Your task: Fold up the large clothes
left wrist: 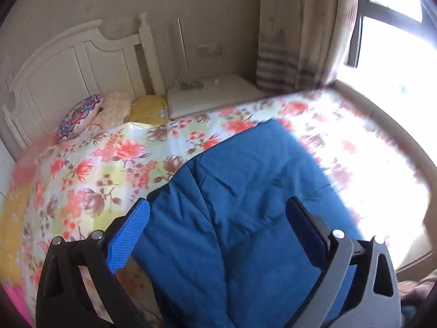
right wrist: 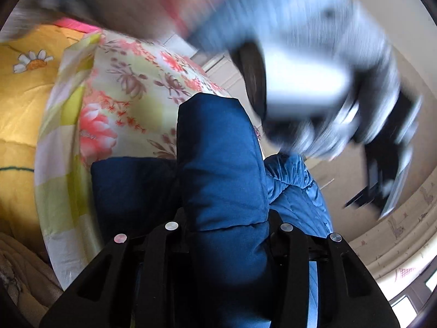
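In the right wrist view, the right tool (right wrist: 226,218) is clamped on a thick fold of the blue padded jacket (right wrist: 218,147); the fabric bulges up between its two black fingers (right wrist: 286,246) and fills the gap. The jacket runs forward from there onto the flowered bedspread (right wrist: 131,82), with a yellow daisy-print quilt (right wrist: 27,87) at the left edge of that view. Above and to the right, heavily blurred, a gloved hand (right wrist: 314,63) carries the other tool.

In the left wrist view, the left tool (left wrist: 218,224) stands wide, its blue-padded finger (left wrist: 128,237) and dark finger (left wrist: 308,227) well apart, with nothing pressed between them. The jacket (left wrist: 245,186) lies beneath it on the bedspread (left wrist: 95,164), spread across the bed with a seam running down its middle. Farther back, pillows (left wrist: 82,114) rest against the white headboard (left wrist: 68,63). A white bedside stand (left wrist: 213,95) sits beside the headboard, then a curtain (left wrist: 295,32) and a bright window (left wrist: 396,41).
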`<state>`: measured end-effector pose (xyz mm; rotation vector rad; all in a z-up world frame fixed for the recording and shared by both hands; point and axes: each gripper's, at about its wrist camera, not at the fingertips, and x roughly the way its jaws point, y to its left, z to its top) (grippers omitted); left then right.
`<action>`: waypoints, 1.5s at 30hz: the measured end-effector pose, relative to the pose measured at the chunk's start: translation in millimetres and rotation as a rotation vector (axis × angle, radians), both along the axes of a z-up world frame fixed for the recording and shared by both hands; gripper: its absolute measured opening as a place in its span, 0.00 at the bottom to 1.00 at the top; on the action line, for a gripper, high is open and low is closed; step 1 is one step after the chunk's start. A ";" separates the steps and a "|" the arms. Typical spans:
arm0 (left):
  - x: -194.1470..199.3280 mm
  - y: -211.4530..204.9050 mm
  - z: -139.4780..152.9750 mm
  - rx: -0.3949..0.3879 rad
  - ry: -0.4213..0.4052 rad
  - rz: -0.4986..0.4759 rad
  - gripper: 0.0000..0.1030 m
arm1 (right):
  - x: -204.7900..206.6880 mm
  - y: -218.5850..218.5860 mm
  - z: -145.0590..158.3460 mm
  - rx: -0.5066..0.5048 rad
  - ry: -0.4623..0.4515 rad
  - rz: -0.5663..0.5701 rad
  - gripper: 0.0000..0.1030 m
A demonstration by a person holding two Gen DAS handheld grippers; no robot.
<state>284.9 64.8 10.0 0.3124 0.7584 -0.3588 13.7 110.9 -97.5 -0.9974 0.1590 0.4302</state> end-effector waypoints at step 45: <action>-16.4 73.8 -74.4 -0.105 -0.079 0.316 0.98 | 268.9 -188.6 74.6 0.603 0.728 -0.283 0.38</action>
